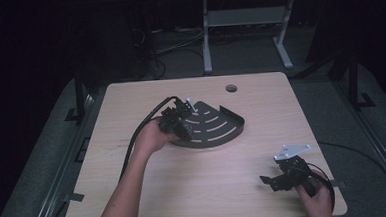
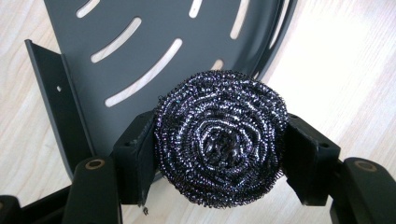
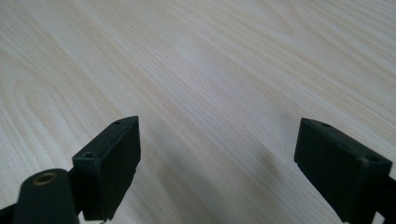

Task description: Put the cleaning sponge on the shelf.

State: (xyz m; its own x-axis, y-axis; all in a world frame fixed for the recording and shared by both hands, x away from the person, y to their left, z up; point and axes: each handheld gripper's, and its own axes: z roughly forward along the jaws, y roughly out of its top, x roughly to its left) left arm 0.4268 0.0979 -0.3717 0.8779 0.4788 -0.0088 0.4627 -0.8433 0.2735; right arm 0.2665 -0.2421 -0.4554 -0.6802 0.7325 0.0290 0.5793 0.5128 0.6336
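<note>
A round steel-wool scourer (image 2: 219,140), dark and glittering, sits clamped between the two black jaws of my left gripper (image 2: 219,154). It hangs just over the near rim of a dark slotted corner shelf (image 2: 140,42). From above, the left gripper (image 1: 177,120) hovers at the left edge of that quarter-round shelf (image 1: 217,127) in the table's middle. My right gripper (image 1: 270,181) rests low near the front right corner, jaws wide apart with only bare wood (image 3: 210,93) between them.
The light wooden table (image 1: 205,188) has a round cable hole (image 1: 231,88) at the back. Black cables trail from both grippers. Beyond the far edge stand a white desk frame (image 1: 247,30) and dark floor.
</note>
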